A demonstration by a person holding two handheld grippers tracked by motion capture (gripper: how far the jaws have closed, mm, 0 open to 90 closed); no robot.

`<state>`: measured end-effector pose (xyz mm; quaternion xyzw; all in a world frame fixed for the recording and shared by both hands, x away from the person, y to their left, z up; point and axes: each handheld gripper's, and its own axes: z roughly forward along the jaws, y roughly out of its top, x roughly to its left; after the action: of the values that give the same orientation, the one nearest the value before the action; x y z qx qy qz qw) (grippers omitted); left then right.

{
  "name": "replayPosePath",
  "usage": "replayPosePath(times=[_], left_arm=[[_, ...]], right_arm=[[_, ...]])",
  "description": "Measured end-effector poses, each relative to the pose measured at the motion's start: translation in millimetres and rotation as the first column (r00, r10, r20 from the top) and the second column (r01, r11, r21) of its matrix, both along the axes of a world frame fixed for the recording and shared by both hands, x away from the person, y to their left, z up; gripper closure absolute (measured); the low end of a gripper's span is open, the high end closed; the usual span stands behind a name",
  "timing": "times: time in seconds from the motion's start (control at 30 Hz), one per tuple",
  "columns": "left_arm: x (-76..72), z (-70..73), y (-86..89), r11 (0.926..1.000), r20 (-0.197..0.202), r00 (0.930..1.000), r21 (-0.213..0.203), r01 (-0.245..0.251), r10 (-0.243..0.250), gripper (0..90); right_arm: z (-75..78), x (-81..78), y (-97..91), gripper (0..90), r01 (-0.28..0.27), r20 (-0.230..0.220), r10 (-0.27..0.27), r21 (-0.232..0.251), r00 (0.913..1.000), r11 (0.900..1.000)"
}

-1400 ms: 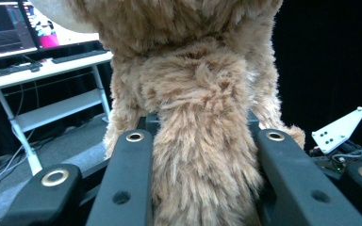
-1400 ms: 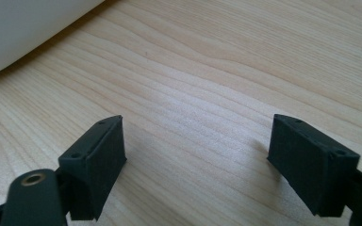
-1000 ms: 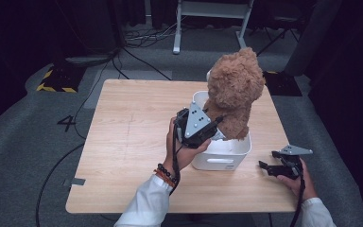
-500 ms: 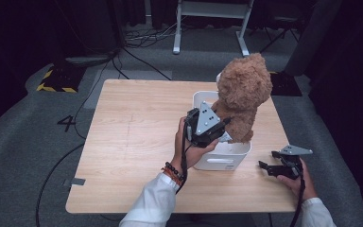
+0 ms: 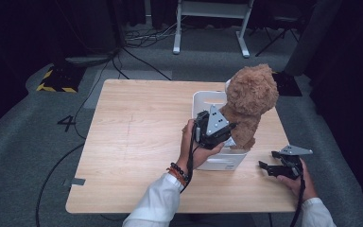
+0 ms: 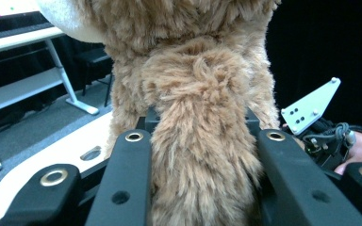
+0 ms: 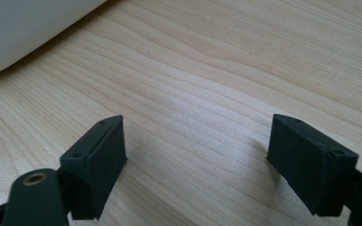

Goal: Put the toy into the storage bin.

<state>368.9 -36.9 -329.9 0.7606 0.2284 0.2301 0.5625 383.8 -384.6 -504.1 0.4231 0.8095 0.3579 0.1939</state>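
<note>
The step in hand looks like lowering the teddy bear [image 5: 249, 106] into the white bin [image 5: 207, 100] at right of centre in the high view. The left gripper [image 5: 227, 132] has its fingers [image 6: 127, 179] clamped on a plush limb, which fills the gap between them in the left gripper view. The bear hangs upright over the bin's right side, its legs at the rim; I cannot tell whether it touches the bottom.

The next move, as I judge it, calls for shifting the bear toward the bin's middle, sinking it until it settles, then parting the fingers.

The right gripper [image 5: 269, 166] rests low on the worktop [image 5: 132, 137] at lower right, fingers wide with bare wood between them.

Count: one bear, one bin, two grippers, one worktop.
</note>
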Motion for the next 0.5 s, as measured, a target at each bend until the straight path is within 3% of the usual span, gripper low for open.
replayPosePath(times=[0.5], left_arm=[[4.9,-13.5,-8.0,0.9978,-0.042,0.9991,0.064,0.014,-0.011,68.5]], right_arm=[[0.0,-0.1,0.0,19.6,-0.002,0.0,0.002,0.001,1.0,1.0]])
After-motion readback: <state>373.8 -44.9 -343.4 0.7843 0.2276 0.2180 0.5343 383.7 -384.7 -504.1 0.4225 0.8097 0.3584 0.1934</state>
